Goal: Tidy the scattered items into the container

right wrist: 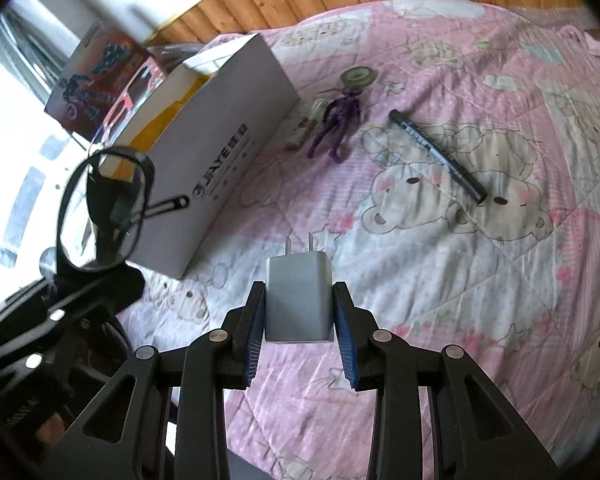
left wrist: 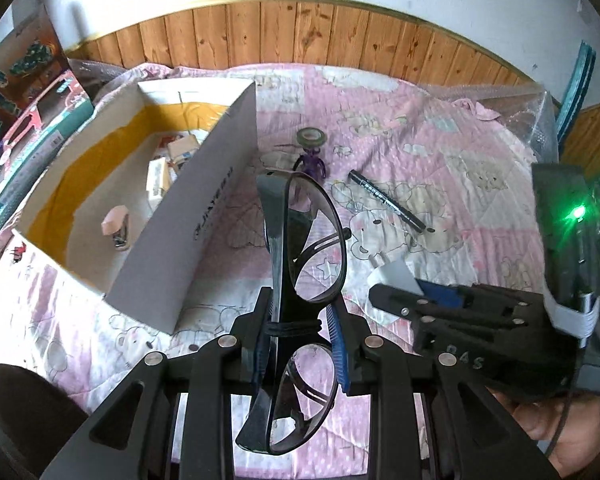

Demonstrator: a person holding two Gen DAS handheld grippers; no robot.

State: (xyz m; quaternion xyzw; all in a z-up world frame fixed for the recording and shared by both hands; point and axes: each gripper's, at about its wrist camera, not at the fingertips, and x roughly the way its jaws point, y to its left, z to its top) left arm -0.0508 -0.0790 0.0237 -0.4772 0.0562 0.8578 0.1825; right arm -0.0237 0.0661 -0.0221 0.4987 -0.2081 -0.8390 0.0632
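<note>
The glasses (left wrist: 300,280) are pinched at the bridge between the fingers of the left gripper (left wrist: 300,344), standing on edge, with one lens above the fingers and one below. The hold is narrow and falls on a thin frame, so the glasses could swing or slip out if they are tilted on the way to the box (left wrist: 204,208); a folded arm could also catch on the box wall as they are lowered in. The box lies just to the left of the glasses, open at the top.

The charger (right wrist: 299,296) is gripped between the fingers of the right gripper (right wrist: 299,320), prongs pointing forward, above the bed (right wrist: 460,280). Its sides are smooth, so it may twist in the pads if it is knocked. The two grippers are close together, and a collision is likely if both are brought over the box at once.

Left on the bed are one marker (right wrist: 436,156), one purple figure (right wrist: 336,120), one tape roll (right wrist: 358,76) and one small pale item (right wrist: 302,136) beside the box, of a kind that cannot be told. Inside the box, one pink stapler-like item (left wrist: 118,228) and about three small packets (left wrist: 168,160) can be made out; the far part is hidden by the wall. One pair of glasses and one charger are held. At least four things, by this count, are not yet tidied apart from those held.
</note>
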